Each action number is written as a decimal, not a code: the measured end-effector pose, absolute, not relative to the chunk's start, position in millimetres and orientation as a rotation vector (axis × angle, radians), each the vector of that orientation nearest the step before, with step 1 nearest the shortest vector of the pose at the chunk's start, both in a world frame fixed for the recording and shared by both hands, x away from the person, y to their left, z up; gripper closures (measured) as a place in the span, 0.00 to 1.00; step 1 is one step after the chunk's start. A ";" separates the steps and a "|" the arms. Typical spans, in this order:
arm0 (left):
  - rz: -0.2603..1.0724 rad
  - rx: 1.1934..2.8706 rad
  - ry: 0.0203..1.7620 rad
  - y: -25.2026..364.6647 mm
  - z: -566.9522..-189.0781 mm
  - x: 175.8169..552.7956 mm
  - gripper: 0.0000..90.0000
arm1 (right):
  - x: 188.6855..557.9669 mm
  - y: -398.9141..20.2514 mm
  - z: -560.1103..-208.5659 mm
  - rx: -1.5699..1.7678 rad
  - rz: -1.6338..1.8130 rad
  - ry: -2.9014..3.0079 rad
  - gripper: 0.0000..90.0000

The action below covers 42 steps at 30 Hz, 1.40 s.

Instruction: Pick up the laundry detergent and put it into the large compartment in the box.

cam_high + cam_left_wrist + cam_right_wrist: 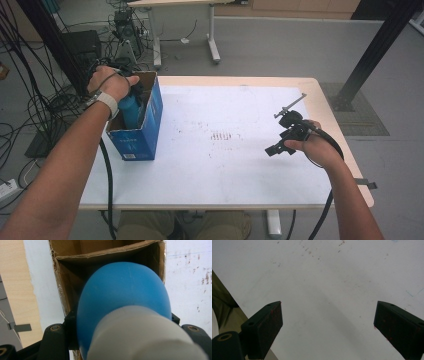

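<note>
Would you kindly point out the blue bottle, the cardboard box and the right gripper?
blue bottle [125, 292]: left gripper view, on its rounded blue body.
cardboard box [150, 125]: high view, on its blue outer side.
right gripper [328, 327]: right gripper view, midway between its open jaws.

Print on blue box [136, 142] too small, unreadable.

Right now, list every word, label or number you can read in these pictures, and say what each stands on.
No text reads clearly.
Blue cardboard box: pale print on its front face, too small and blurred to read.
Same box: a white label at the bottom edge, unreadable.
Blue bottle with the white cap: no lettering visible.
White table mat: only dark smudges, no writing.
</note>
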<state>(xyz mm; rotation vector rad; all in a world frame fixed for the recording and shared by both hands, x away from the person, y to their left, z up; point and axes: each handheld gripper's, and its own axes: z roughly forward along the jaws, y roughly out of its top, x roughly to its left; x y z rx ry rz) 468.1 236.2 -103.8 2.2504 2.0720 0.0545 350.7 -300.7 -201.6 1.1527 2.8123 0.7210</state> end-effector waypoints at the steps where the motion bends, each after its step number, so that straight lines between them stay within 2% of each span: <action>1: 0.049 2.265 2.072 235.0 -105.1 469.6 0.43 | 350.7 -300.6 -201.8 1.150 0.720 2.813 0.09; 12: 0.072 2.270 2.057 232.1 -117.4 467.3 0.43 | 347.6 -302.8 -202.4 1.164 0.724 2.804 0.09; 42: 0.023 2.286 2.063 238.9 -148.7 469.1 0.43 | 346.5 -301.7 -203.9 1.172 0.720 2.805 0.09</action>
